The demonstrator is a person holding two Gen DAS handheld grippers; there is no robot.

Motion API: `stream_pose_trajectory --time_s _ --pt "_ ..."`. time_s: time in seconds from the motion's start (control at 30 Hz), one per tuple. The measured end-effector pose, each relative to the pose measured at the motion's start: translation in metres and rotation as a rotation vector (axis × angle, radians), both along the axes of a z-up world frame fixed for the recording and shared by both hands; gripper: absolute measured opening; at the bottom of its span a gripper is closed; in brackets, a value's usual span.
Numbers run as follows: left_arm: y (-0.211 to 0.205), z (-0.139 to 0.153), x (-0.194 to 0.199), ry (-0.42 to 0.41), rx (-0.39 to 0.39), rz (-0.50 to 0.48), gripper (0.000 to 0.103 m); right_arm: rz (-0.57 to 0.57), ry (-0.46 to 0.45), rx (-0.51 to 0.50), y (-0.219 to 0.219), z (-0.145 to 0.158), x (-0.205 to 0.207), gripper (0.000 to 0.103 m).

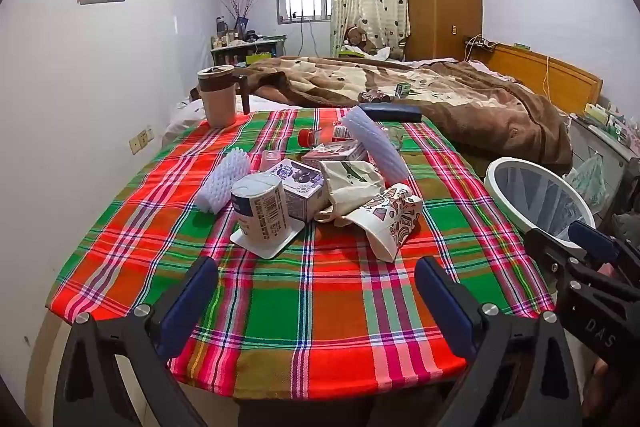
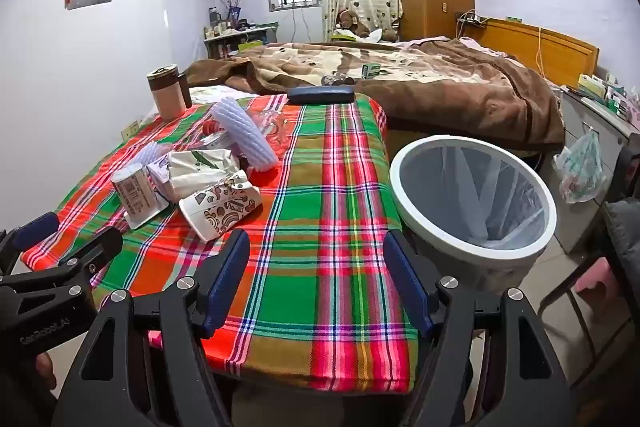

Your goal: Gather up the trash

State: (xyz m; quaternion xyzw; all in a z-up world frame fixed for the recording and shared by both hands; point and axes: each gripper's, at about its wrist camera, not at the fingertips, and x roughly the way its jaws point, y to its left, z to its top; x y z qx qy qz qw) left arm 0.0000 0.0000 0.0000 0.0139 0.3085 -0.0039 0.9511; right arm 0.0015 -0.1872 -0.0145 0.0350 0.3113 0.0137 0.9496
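Both grippers wait with jaws apart and empty over the near edge of the table, the trash lying further in.

Left gripper (image 1: 316, 301), low in the left wrist view, is spread wide above the plaid cloth (image 1: 320, 307) and grasps nothing; right gripper (image 2: 316, 281), low in the right wrist view, is also released and empty. Just beyond them, in the middle of the frame, lies the trash: a crushed paper cup (image 1: 394, 223) on its side, a crumpled paper bag (image 1: 352, 181) touching it, a small carton (image 1: 298, 189), a white can (image 1: 258, 209) upright on a white coaster, and two foam nets (image 1: 222, 181). A white bin (image 2: 474, 203) with a liner stands just beside the table, at the right of the frame. A brown mug (image 1: 218, 95) stands at the far left corner, near the bed (image 1: 460, 95).
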Motion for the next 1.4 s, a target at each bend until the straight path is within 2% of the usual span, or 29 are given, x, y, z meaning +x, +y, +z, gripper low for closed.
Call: stream_pose_trajectory --time_s 1.4 --pt "0.0038 0.0010 -0.0044 0.013 -0.010 0.012 0.100 -0.010 -0.001 -0.024 0.0032 0.0007 -0.0012 0.071"
